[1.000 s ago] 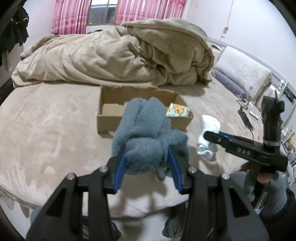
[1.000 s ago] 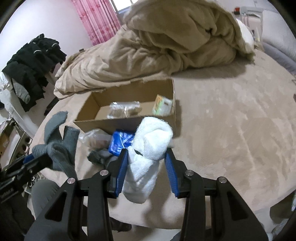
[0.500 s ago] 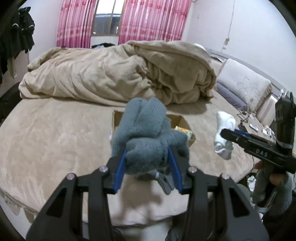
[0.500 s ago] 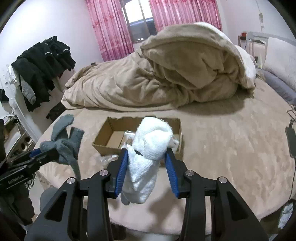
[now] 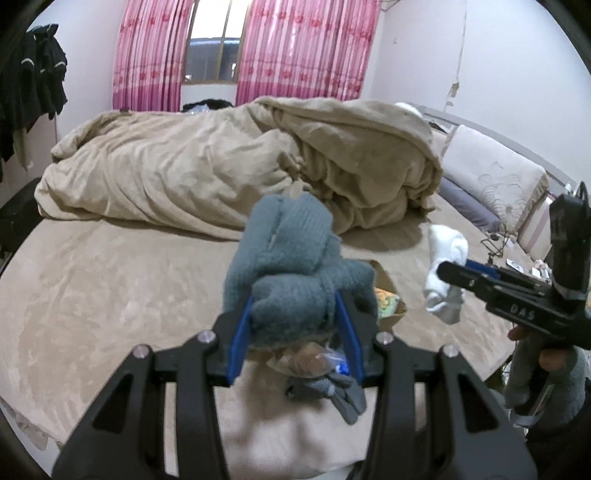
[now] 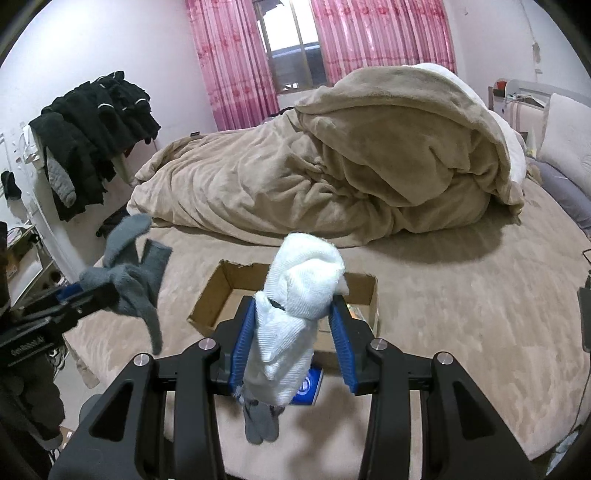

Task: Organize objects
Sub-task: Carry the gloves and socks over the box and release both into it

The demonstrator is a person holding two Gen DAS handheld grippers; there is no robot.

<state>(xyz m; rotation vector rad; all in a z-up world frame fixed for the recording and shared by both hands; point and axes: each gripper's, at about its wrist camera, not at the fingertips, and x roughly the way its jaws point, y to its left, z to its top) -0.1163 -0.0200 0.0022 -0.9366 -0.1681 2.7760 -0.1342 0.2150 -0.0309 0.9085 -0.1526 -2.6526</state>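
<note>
My left gripper (image 5: 293, 328) is shut on a grey knitted sock (image 5: 291, 258) and holds it in the air above the bed. It also shows in the right wrist view (image 6: 125, 277). My right gripper (image 6: 293, 332) is shut on a white sock (image 6: 299, 306), also lifted; in the left wrist view the white sock (image 5: 443, 277) hangs at the right. An open cardboard box (image 6: 218, 291) lies on the bed below, with a small colourful packet (image 5: 386, 304) inside. Another grey sock (image 5: 332, 391), a blue packet (image 6: 306, 387) and a clear bag (image 5: 306, 360) lie in front of the box.
A heaped beige duvet (image 6: 369, 166) covers the far half of the bed (image 6: 480, 295). Pillows (image 5: 495, 184) lie at the right. Dark clothes (image 6: 92, 129) hang at the left wall. Pink curtains (image 6: 369, 33) frame a window behind.
Both grippers rose and pulled back from the box with their socks still held. The box now looks smaller and lower in both views.
</note>
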